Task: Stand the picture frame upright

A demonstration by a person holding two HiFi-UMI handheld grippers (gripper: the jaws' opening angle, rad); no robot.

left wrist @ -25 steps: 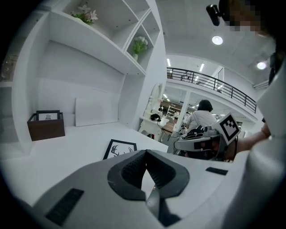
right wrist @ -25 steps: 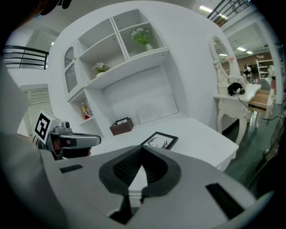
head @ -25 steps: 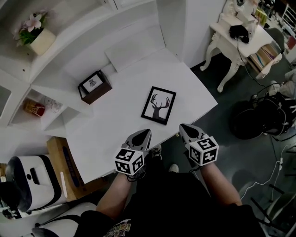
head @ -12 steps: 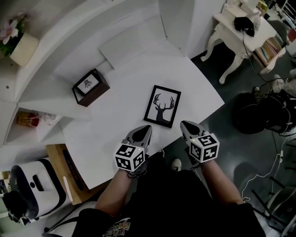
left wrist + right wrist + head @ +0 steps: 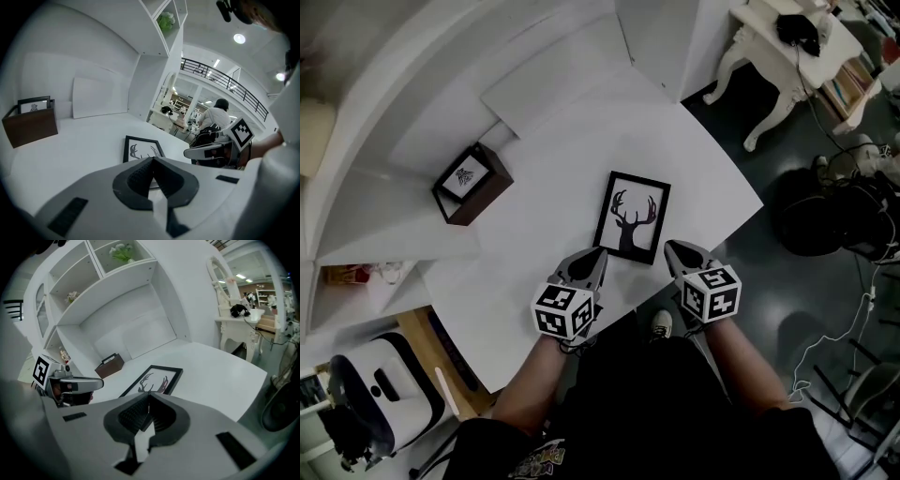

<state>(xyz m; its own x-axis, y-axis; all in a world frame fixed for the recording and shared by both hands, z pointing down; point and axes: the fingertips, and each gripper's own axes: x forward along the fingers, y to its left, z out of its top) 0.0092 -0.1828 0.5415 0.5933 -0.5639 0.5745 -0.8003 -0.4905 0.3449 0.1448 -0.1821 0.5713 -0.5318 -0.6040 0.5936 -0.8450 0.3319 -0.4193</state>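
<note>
A black picture frame [image 5: 634, 217] with a deer-head print lies flat on the white table [image 5: 544, 159], near its front edge. The same frame [image 5: 142, 148] shows beyond the jaws in the left gripper view, and the frame [image 5: 153, 379] shows likewise in the right gripper view. My left gripper [image 5: 598, 254] hovers just short of the frame's near left corner, jaws shut and empty. Off the frame's near right corner, my right gripper [image 5: 670, 247] hangs over the table's edge, also shut with nothing in it. Neither gripper touches the frame.
A brown box [image 5: 470, 183] with a small upright picture stands at the table's back left. White shelving [image 5: 112, 282] and a wall rise behind the table. A white side table [image 5: 787, 66] stands on the dark floor to the right, with cables and bags [image 5: 834, 216] near it.
Both grippers have come forward and down toward the near end of the picture frame. The frame has not moved on the table.
</note>
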